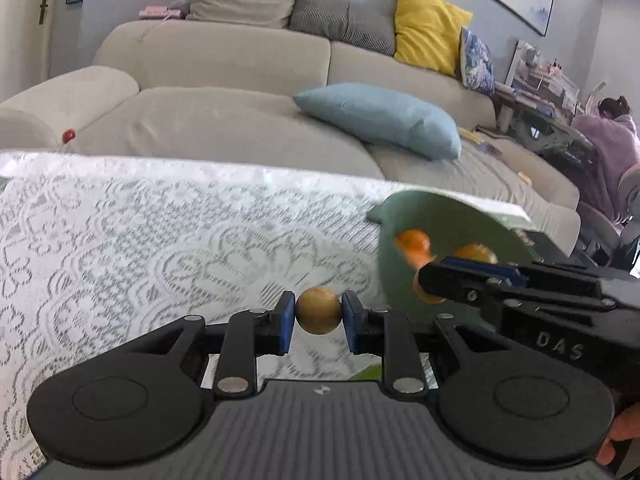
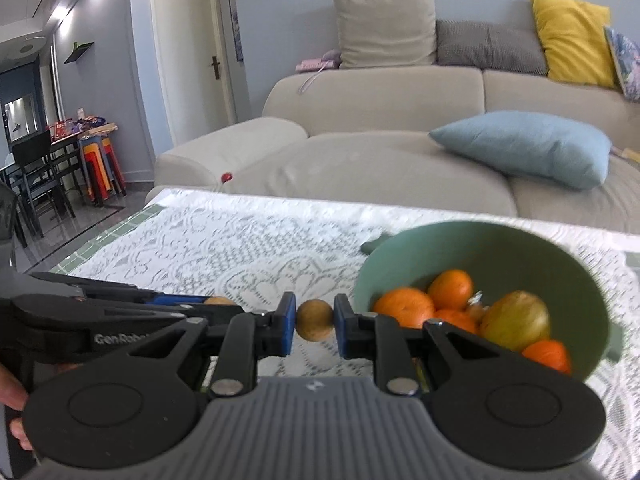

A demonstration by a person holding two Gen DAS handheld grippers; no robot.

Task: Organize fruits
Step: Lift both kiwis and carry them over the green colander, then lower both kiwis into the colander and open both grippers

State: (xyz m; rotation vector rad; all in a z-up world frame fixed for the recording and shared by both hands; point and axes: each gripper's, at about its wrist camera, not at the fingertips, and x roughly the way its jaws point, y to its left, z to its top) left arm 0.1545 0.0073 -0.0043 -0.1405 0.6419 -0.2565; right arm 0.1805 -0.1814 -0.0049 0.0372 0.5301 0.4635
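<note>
My left gripper [image 1: 319, 316] is shut on a small round tan fruit [image 1: 319, 311], held just above the lace tablecloth [image 1: 140, 240]. My right gripper [image 2: 315, 320] is shut on a second small tan fruit [image 2: 315, 319]. A green bowl [image 2: 500, 248] stands to the right, holding several oranges [image 2: 404, 306] and a yellow-green apple [image 2: 516, 320]. In the left wrist view the bowl [image 1: 448, 216] is at right, with the right gripper's body [image 1: 520, 292] across its front. In the right wrist view the left gripper [image 2: 120, 312] lies at left, with its fruit [image 2: 218, 301] partly showing.
A beige sofa [image 2: 380, 152] runs behind the table, with a light blue pillow [image 2: 528, 148] and a yellow cushion [image 2: 572, 40]. A small red object [image 1: 69, 135] lies on the sofa. A dining table with chairs [image 2: 44, 168] is far left. A person in purple [image 1: 608, 148] sits at far right.
</note>
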